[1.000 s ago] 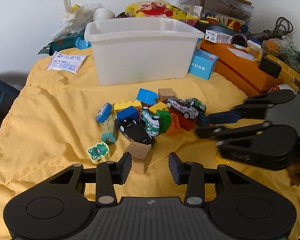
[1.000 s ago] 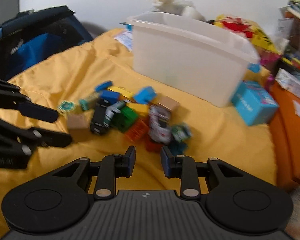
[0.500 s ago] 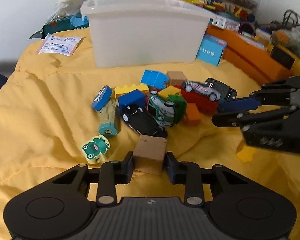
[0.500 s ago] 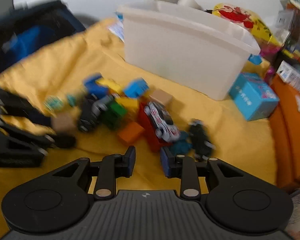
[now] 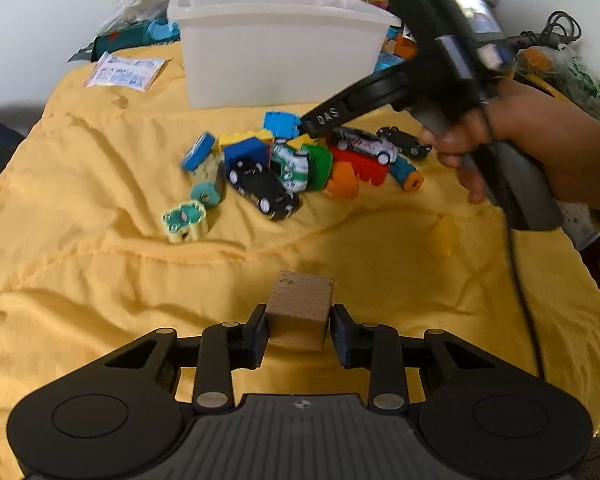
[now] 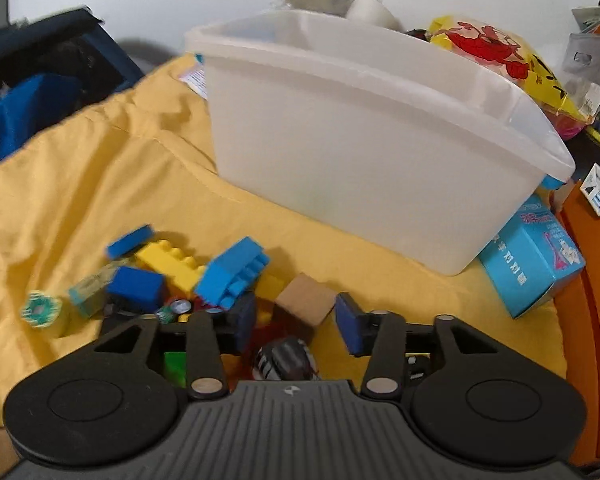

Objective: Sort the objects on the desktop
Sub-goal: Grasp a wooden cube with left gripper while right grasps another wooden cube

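My left gripper [image 5: 299,330] is shut on a wooden cube [image 5: 299,310] and holds it above the yellow cloth, pulled back from the toy pile. The pile holds a black toy car [image 5: 262,188], a green-and-white car [image 5: 292,164], blue, yellow, green, red and orange bricks and a frog eraser [image 5: 185,221]. My right gripper [image 6: 296,322] is open and sits low over the pile, its fingers on either side of a second wooden cube [image 6: 304,305]. A white-and-black car [image 6: 285,360] lies under it. The right gripper's body also shows in the left wrist view [image 5: 428,80].
A white plastic bin [image 5: 276,48] stands behind the pile, also in the right wrist view [image 6: 372,136]. A light blue box [image 6: 534,264] lies at its right. An orange board and clutter fill the far right. A packet [image 5: 126,72] lies back left. A small yellow brick [image 5: 446,236] sits apart.
My left gripper closed on the wooden cube and drew it back from the pile. My right gripper moved forward over the pile to the second cube and opened wider.
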`<action>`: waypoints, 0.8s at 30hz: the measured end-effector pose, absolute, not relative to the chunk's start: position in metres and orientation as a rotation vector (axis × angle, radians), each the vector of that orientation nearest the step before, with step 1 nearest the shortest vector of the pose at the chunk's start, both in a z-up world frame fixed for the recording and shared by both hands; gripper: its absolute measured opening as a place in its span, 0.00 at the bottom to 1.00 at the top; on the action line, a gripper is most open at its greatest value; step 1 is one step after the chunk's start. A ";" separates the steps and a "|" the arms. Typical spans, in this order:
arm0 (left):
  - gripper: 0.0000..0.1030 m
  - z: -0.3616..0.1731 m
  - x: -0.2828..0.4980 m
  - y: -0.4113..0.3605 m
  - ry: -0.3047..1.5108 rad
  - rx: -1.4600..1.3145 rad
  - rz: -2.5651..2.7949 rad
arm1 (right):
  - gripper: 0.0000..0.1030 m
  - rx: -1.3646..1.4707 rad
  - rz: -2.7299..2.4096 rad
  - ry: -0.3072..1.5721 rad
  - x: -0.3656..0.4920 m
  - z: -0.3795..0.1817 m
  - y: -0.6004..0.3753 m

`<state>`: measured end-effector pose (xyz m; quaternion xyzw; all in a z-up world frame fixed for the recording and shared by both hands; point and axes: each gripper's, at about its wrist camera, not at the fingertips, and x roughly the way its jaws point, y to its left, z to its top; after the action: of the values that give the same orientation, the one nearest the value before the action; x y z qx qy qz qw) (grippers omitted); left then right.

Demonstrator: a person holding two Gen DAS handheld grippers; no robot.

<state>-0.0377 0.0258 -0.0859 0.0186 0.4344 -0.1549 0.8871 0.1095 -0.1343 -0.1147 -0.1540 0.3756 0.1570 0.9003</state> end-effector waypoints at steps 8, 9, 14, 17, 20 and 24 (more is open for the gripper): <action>0.36 -0.090 -0.040 0.032 0.901 0.020 -0.296 | 0.41 -0.270 0.335 0.815 0.120 -0.115 -0.140; 0.36 -0.090 -0.040 0.032 0.900 0.019 -0.295 | 0.41 -0.253 0.338 0.802 0.114 -0.108 -0.144; 0.36 -0.091 -0.038 0.032 0.897 0.028 -0.306 | 0.41 -0.185 0.382 0.678 0.062 -0.056 -0.171; 0.37 -0.091 -0.039 0.032 0.896 0.035 -0.313 | 0.41 -0.189 0.423 0.700 0.025 -0.046 -0.183; 0.41 -0.091 -0.042 0.031 0.888 0.035 -0.319 | 0.41 -0.207 0.424 0.806 -0.009 -0.066 -0.193; 0.40 -0.092 -0.045 0.029 0.876 0.051 -0.324 | 0.41 -0.236 0.413 0.901 -0.043 -0.096 -0.194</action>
<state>-0.0449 0.0293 -0.0923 0.0246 0.4221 -0.1562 0.8927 -0.0430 -0.1940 -0.0960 -0.1130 0.4311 0.1975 0.8731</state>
